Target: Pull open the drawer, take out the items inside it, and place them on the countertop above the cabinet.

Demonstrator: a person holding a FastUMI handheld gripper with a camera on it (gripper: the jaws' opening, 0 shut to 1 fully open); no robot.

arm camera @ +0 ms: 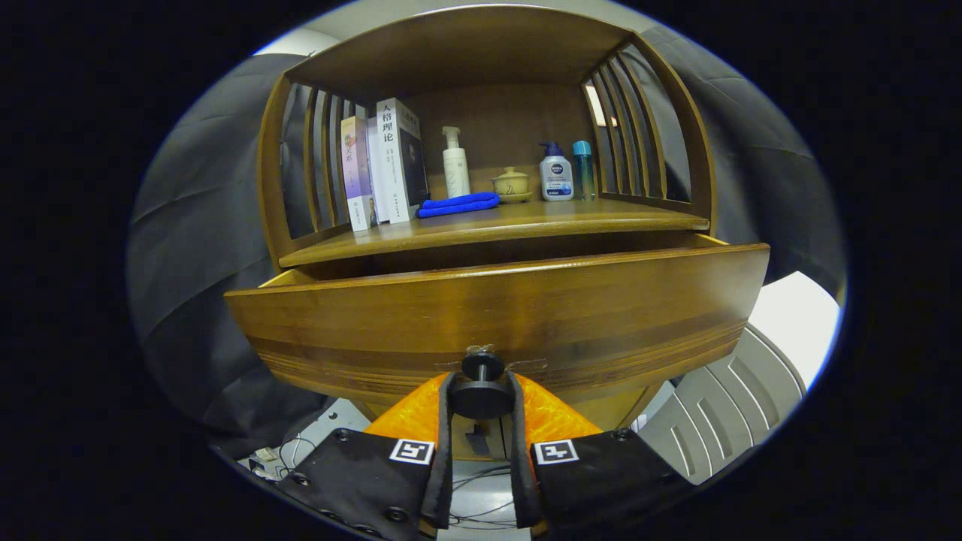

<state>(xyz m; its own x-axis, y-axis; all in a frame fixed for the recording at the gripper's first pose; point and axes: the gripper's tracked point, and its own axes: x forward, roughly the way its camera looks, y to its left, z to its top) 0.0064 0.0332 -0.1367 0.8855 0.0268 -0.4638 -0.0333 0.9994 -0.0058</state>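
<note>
Gripper [481,391], bottom centre of frame: both fingers closed against the round dark knob [481,398] of the drawer [496,315], which stands pulled out from the wooden cabinet [488,52]; its inside is hidden behind the front panel. On the countertop [526,219] above, centre frame: upright books [383,161] with spine lettering too small to make out, a folded blue cloth [458,204], a white pump bottle [455,162], a small lidded pot [512,184], a labelled pump bottle [556,174] and a slim blue bottle [583,170]. Grey slatted panel [721,406] at lower right.

Dark cloth walls around our wooden booth furniture

We see dark cloth [195,248] hanging creased on both sides, a pale floor [481,488] strewn with cables [481,481], and a white slatted panel [733,409] low beside it.
</note>
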